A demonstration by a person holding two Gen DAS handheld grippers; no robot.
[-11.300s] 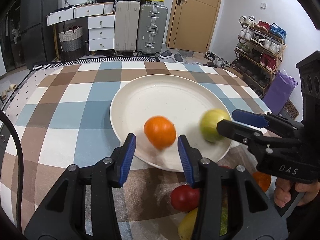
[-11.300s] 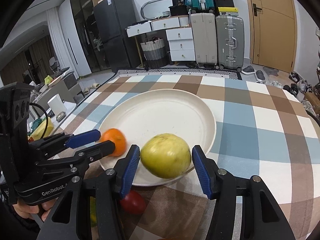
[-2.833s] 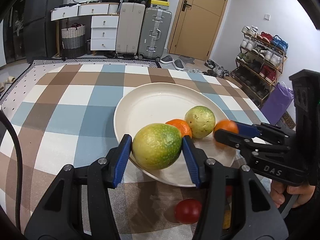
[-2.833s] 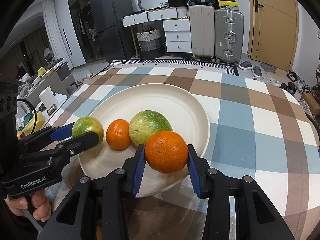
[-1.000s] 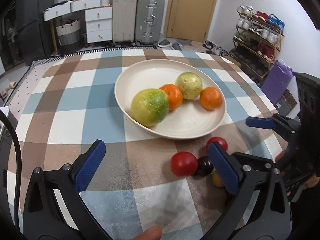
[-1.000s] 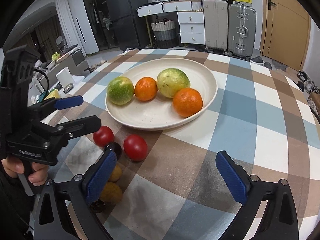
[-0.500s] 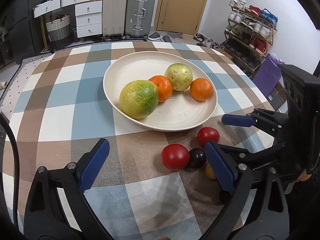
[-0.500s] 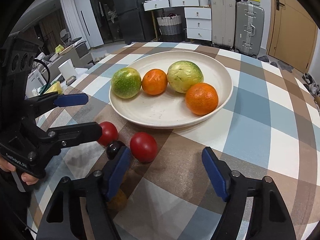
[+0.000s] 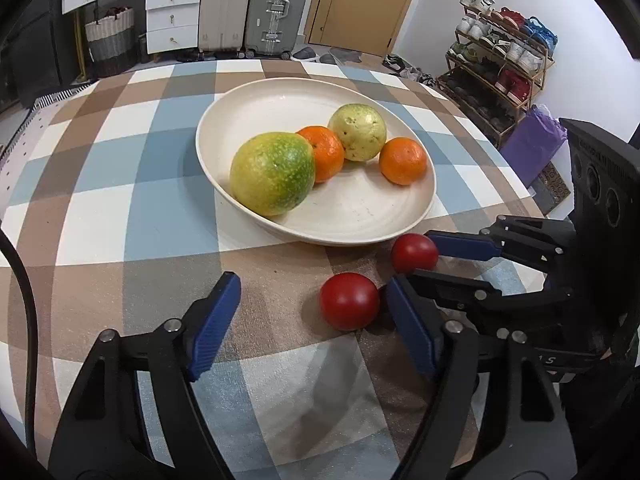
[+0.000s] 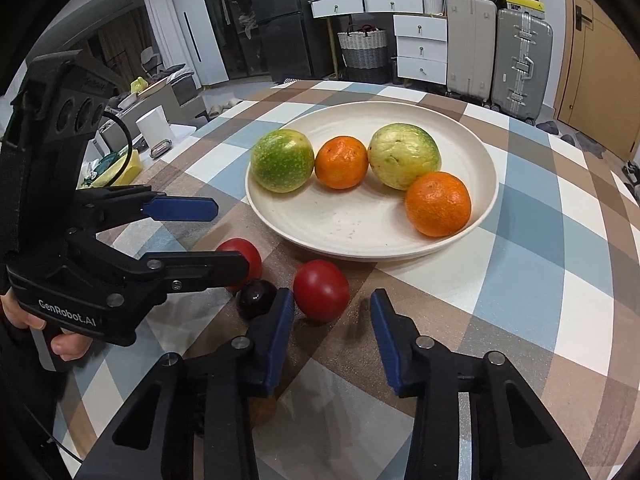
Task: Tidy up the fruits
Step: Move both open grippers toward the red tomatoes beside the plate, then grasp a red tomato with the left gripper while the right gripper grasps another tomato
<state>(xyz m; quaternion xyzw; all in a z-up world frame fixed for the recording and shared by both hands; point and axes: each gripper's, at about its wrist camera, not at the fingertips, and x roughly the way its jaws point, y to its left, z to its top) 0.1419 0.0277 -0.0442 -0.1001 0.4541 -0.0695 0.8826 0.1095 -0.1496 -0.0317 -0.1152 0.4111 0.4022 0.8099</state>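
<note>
Right gripper point(image 10: 332, 326): closing; I see a red tomato point(image 10: 321, 290) between its pads, not yet pressed.
Left gripper point(image 9: 312, 320): closing around the other tomato point(image 9: 349, 300), untouched.
Plate point(image 10: 472, 140): far side of the bench point(image 10: 560, 280), four fruits.

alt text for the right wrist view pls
The right gripper is closing on a red tomato that lies between its blue fingers on a checked tablecloth. Left of it, the left gripper closes around a second tomato beside a dark fruit. Behind, a cream plate holds two oranges and two green fruits.
</note>
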